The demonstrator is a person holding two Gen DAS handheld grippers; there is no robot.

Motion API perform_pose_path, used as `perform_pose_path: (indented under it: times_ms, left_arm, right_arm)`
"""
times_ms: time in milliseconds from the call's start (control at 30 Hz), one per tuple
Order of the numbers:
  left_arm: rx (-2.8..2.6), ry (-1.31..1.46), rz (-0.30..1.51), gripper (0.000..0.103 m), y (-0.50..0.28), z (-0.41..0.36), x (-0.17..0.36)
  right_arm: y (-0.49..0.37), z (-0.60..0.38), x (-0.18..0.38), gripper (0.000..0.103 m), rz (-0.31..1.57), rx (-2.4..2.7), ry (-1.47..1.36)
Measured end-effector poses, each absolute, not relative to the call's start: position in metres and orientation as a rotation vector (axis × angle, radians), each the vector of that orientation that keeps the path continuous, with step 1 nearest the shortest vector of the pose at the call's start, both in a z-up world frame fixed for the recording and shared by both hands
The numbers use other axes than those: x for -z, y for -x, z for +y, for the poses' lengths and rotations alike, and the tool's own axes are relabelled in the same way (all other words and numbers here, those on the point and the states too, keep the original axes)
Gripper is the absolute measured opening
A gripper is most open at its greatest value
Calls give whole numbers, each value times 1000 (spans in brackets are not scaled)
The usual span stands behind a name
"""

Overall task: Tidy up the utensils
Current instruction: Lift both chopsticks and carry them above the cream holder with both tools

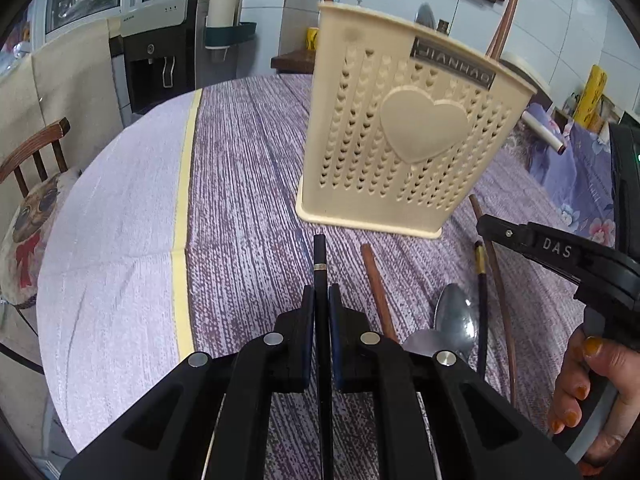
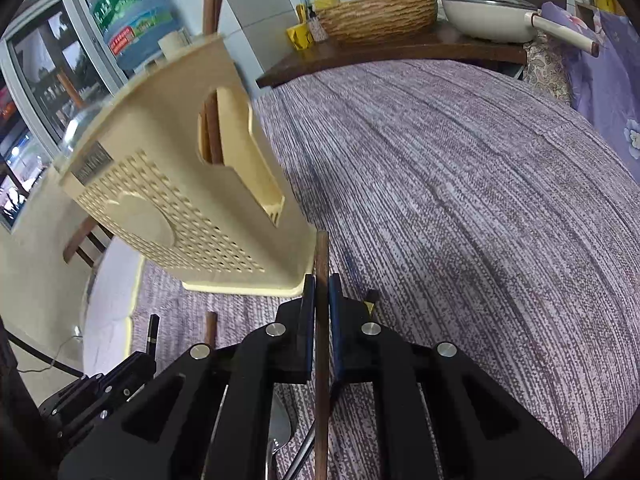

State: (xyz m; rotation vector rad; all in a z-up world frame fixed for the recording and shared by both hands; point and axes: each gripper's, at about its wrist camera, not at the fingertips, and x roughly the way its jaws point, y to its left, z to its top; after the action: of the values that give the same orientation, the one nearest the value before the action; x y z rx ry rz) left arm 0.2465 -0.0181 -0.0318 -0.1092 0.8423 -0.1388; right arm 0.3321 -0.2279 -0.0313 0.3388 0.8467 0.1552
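I'm clamping my left gripper [image 1: 322, 292] on a black chopstick [image 1: 319, 256], its fingers pressed tight against both sides, the tip poking out ahead toward the cream utensil holder [image 1: 404, 128]. My right gripper [image 2: 322, 284] is doing the same with a brown wooden chopstick [image 2: 321, 256], fingers squeezing it, its end just beside the holder's base. The holder is standing on the purple-clothed surface [image 1: 248, 184] with brown chopsticks sticking up out of it. A metal spoon [image 1: 456, 316], another brown chopstick [image 1: 378, 292] and another black chopstick [image 1: 482, 300] are lying on the cloth between my grippers.
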Motion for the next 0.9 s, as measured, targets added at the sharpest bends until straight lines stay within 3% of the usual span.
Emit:
perform_pose_path:
  times_ms: [433, 900]
  left_arm:
    - [178, 169, 666, 8, -227, 3, -30]
    - [226, 165, 557, 8, -206, 7, -67]
  right_arm:
    - [-270, -236, -55, 8, 544, -361, -295]
    - [-239, -238, -90, 8, 474, -462, -285]
